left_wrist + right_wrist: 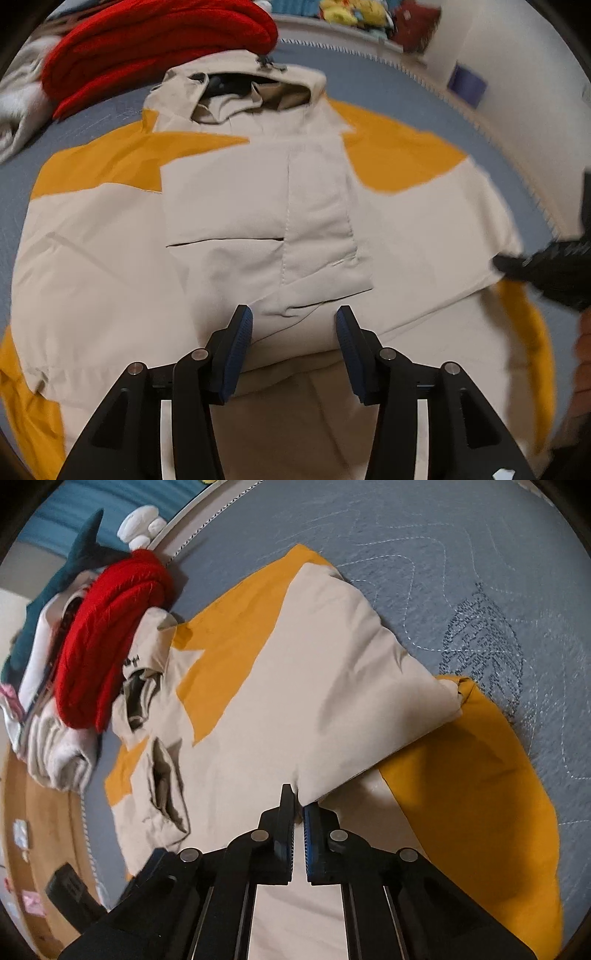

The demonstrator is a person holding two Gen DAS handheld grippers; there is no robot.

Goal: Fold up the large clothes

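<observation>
1. The jacket (229, 206) lies face up on the grey bed (424, 535), hood (243, 92) at the far end, cream body with orange panels.
2. The right gripper (299, 808) has its jaws nearly together on the edge of the folded-over sleeve (351, 672); a thin gap shows between the pads, so I would say it is pinching cloth, though the contact itself is hard to make out.
3. The left gripper (293, 325) hovers over the lower front with jaws well apart, holding nothing.
4. Risk: that pinch looks to catch only the edge. Pull the sleeve across and the slick fabric may slip out, or the whole jacket may slide, since nothing pins it.
5. Risk: the orange lining (480, 794) sticks out beneath the sleeve; a careless drag could bunch it into the fold.
6. The red knit (159, 44) touches the hood, on a pile of clothes (55, 738) just beside it. A fold toward the hood would crowd them.
7. Toys (351, 11) line the far edge, well apart.
</observation>
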